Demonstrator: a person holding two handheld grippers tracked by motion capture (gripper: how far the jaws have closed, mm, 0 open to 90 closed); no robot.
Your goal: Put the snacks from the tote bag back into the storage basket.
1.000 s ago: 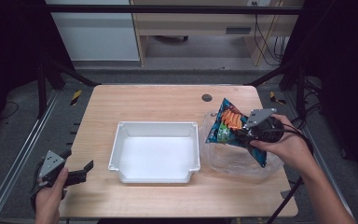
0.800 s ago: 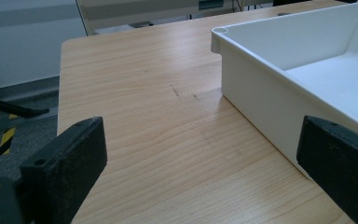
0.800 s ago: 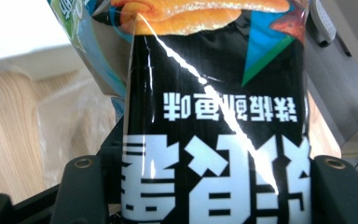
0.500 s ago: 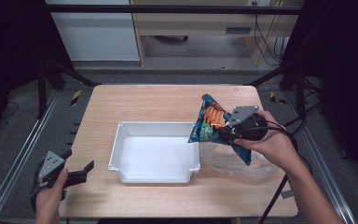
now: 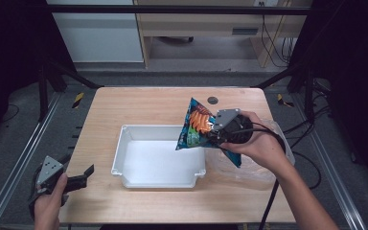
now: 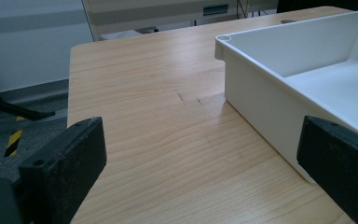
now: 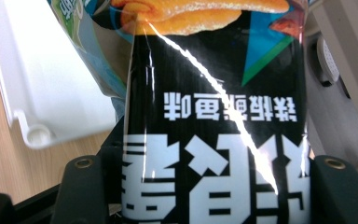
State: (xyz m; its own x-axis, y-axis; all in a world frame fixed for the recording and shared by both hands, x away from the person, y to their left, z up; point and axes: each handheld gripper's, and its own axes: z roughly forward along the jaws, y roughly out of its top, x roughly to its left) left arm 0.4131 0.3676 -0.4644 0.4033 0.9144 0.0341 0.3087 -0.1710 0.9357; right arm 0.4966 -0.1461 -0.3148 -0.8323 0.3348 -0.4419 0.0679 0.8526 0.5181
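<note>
My right gripper [image 5: 219, 132] is shut on a blue and black snack bag [image 5: 197, 126] with orange chips printed on it. It holds the bag tilted above the right rim of a white tray [image 5: 124, 165] in the middle of the wooden table. Seen from the right gripper view, the snack bag [image 7: 214, 116] is pinched between both jaws, with the tray [image 7: 37, 93] below at left. My left gripper [image 5: 82, 177] is open at the table's front left corner, low and left of the tray. Its jaws stand wide apart in the left gripper view, where the tray [image 6: 279, 88] lies ahead at right.
A crumpled clear plastic bag [image 5: 263, 163] lies on the table right of the tray, under the right hand. A small dark round hole [image 5: 212, 100] sits near the table's far edge. Metal frame rails run along both sides of the table.
My right gripper has carried the snack bag left, from above the clear plastic bag to above the tray's right rim. The left gripper has stayed put.
</note>
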